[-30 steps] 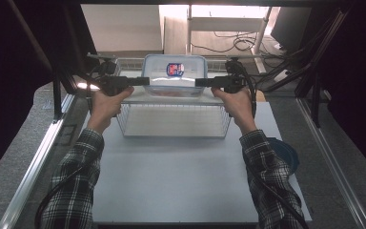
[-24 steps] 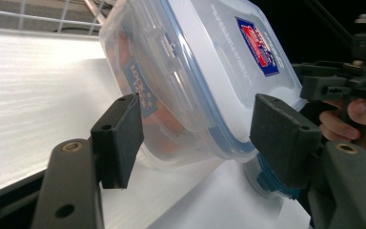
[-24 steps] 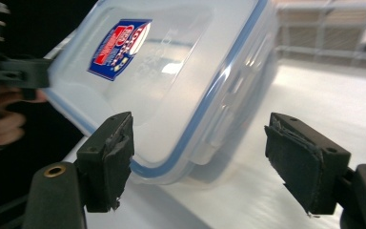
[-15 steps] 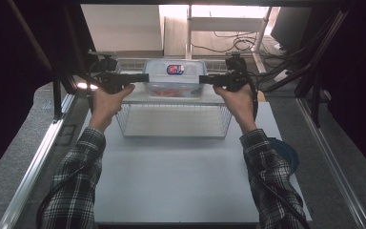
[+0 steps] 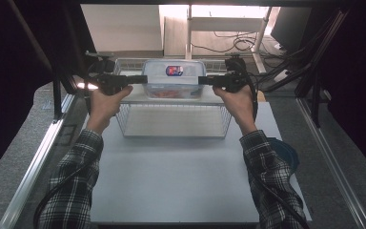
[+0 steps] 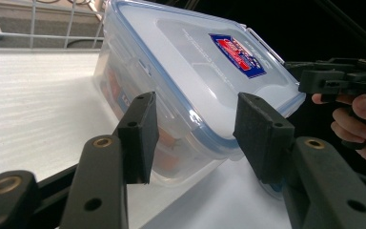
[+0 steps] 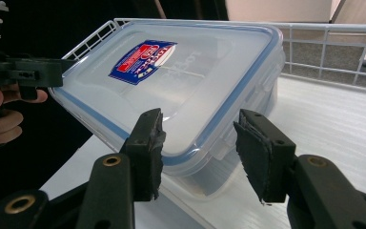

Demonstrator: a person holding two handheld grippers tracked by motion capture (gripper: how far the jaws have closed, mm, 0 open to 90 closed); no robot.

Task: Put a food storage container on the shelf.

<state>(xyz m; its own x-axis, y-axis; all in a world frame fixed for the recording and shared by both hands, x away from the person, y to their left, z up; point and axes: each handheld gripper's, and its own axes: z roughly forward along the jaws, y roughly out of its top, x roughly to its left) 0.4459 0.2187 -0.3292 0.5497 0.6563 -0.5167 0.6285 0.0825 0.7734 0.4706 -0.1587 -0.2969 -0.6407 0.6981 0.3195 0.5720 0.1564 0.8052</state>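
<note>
Container point(image 5: 174, 78) sits on wire rack point(image 5: 171, 119); grippers flank it.

— Where did the lidded container point(image 5: 174, 78) sit?
— On a white shelf point(image 5: 171, 98) at the back of the wire basket point(image 5: 173, 121), which stood on the far half of the table point(image 5: 171, 181).
— And the grippers?
— The left gripper point(image 5: 140, 79) lay at its left end, the right gripper point(image 5: 205, 80) at its right end, the container between them.
</note>
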